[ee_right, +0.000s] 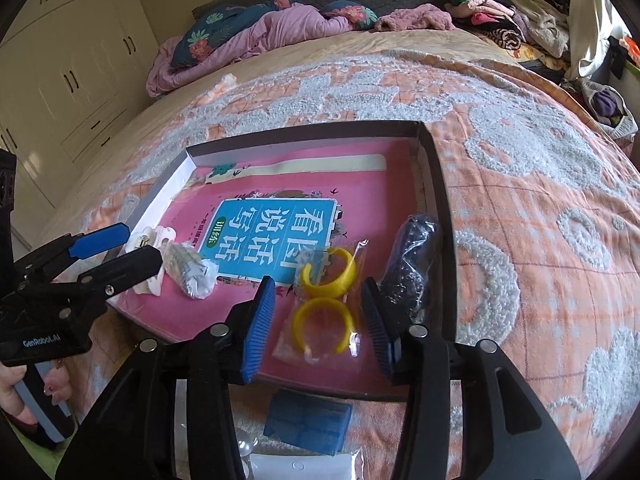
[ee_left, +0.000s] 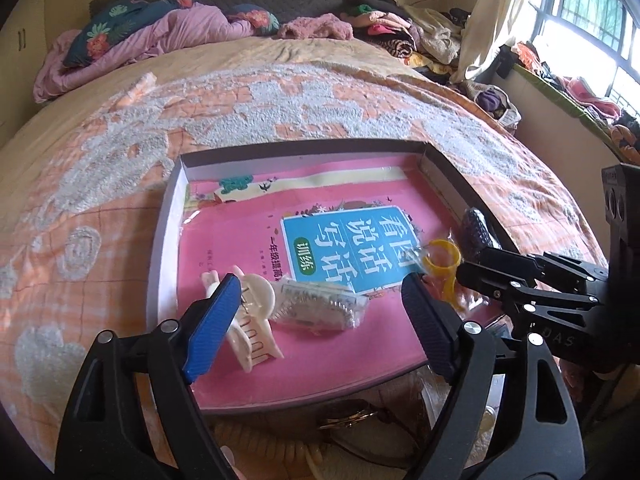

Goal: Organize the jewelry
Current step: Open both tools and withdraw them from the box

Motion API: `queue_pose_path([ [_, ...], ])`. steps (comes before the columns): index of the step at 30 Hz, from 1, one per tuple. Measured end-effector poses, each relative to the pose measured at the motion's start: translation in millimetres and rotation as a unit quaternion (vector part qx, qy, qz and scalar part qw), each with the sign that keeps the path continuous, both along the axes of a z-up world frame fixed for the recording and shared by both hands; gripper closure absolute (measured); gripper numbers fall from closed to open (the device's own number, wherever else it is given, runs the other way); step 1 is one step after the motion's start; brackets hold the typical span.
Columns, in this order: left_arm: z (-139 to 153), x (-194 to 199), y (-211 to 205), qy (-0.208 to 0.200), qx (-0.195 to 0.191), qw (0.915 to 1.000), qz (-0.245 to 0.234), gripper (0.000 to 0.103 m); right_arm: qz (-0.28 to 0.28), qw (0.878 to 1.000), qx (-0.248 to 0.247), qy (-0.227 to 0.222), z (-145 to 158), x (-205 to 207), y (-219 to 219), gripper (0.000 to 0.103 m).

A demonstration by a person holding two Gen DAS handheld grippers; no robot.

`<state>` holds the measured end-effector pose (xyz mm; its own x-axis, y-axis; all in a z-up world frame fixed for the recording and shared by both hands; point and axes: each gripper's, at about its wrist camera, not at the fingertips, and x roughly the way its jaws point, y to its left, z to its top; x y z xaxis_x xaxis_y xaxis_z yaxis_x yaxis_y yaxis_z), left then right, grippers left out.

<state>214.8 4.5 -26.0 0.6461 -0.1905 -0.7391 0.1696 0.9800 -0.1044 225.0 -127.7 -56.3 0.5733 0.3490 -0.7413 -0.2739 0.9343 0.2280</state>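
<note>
A shallow box tray point(ee_left: 168, 216) point(ee_right: 440, 184) lies on the bed with a pink book point(ee_left: 340, 344) point(ee_right: 224, 312) inside it. On the book lie a cream hair claw point(ee_left: 256, 320) point(ee_right: 154, 236), a clear packet with a silver piece point(ee_left: 320, 304) point(ee_right: 188, 270), two yellow bangles in a clear bag point(ee_right: 324, 308) point(ee_left: 442, 256) and a black beaded piece in a bag point(ee_right: 412, 256) point(ee_left: 476, 228). My left gripper point(ee_left: 320, 296) point(ee_right: 136, 246) is open over the claw and packet. My right gripper point(ee_right: 318, 286) point(ee_left: 470, 262) is open, with the bangle bag between its pads and a small gap on each side.
The tray rests on an orange and white bedspread point(ee_right: 540, 200). A blue foam block point(ee_right: 308, 420) and clear packaging point(ee_right: 304, 466) lie in front of it. A hand point(ee_right: 16, 392) holds the left gripper's handle. Pillows, a clothes pile point(ee_left: 400, 28), a wardrobe point(ee_right: 72, 80) and a window point(ee_left: 592, 12) surround the bed.
</note>
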Motion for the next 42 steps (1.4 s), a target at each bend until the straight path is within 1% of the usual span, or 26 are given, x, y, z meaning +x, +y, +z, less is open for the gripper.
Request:
queue_pose_path([
  [2,2,-1,2,-0.002,-0.001,1.0,0.003,0.028,-0.004,1.0,0.007,-0.003,4,-3,-3,0.054],
  [4,4,-3,3,-0.005,0.0,1.0,0.004,0.025,-0.007,1.0,0.01,-0.007,8,-6,-5,0.05],
  [6,6,-5,4,-0.008,0.002,0.9999,0.007,0.023,-0.01,1.0,0.014,-0.012,13,-10,-7,0.042],
  [7,8,-6,5,-0.009,0.002,0.9999,0.009,0.022,-0.012,1.0,0.017,-0.015,17,-12,-8,0.04],
  [9,11,-8,7,-0.012,0.002,0.9998,0.013,0.02,-0.015,0.999,0.02,-0.02,21,-16,-9,0.032],
  [11,15,-10,9,-0.017,0.002,0.9997,0.018,0.014,-0.018,0.999,0.021,-0.026,26,-19,-10,0.03],
  [14,22,-14,12,-0.025,0.0,0.9994,0.023,0.013,-0.024,0.999,0.029,-0.035,34,-24,-13,0.023],
  [16,26,-15,13,-0.027,0.0,0.9993,0.027,0.012,-0.027,0.998,0.034,-0.039,38,-27,-15,0.022],
  [24,44,-28,20,-0.042,-0.01,0.9983,0.039,0.011,-0.028,0.996,0.049,-0.063,61,-42,-19,0.019],
  [29,57,-38,26,-0.055,-0.02,0.9969,0.052,0.011,-0.026,0.995,0.052,-0.079,75,-52,-18,0.019],
  [34,65,-49,29,-0.066,-0.022,0.9958,0.059,0.011,-0.02,0.994,0.054,-0.094,88,-61,-17,0.018],
  [42,77,-62,29,-0.077,-0.024,0.9949,0.06,0.011,-0.013,0.992,0.06,-0.113,104,-75,-15,0.018],
])
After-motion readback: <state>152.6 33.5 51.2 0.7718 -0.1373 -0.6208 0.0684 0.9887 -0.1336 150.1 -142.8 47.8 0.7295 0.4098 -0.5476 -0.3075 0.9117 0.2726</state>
